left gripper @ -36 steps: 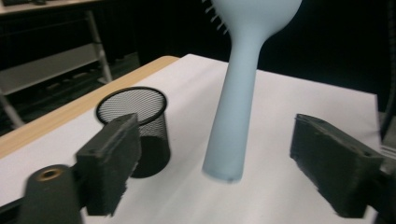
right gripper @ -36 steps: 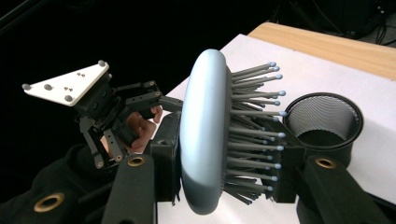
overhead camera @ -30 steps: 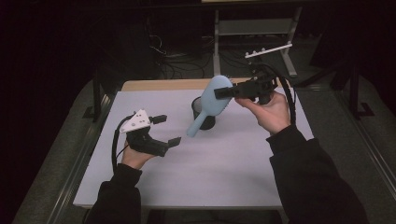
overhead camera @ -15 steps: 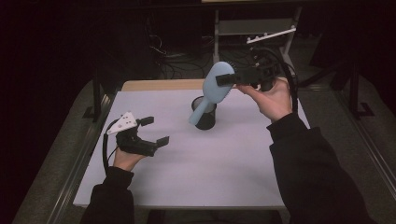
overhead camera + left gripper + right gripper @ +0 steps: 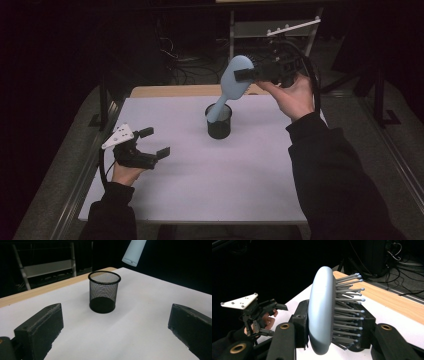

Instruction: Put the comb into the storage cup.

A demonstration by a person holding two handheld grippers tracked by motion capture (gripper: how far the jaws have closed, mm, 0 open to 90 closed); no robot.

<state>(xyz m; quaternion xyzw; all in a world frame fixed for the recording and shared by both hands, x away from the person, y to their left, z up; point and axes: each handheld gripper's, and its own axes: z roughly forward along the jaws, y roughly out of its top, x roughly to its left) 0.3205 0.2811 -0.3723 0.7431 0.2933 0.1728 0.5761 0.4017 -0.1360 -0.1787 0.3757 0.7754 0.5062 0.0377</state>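
A light blue hairbrush hangs in the air, tilted, with my right gripper shut on its head. Its handle slopes down and left, with the tip above the black mesh cup that stands upright on the white table. In the right gripper view the jaws press on the smooth back of the brush head and on the bristle side. My left gripper stands open and empty low over the table's left side. From the left gripper view, the mesh cup lies ahead and the handle end hangs above it.
A wooden strip runs along the table's far edge. Behind it stand a metal rack and loose cables on the dark floor. A rail borders the table's left side.
The right hand has lifted the brush up and to the right, so its handle tip sits higher over the cup. The left hand has drifted left and lower, away from the cup.
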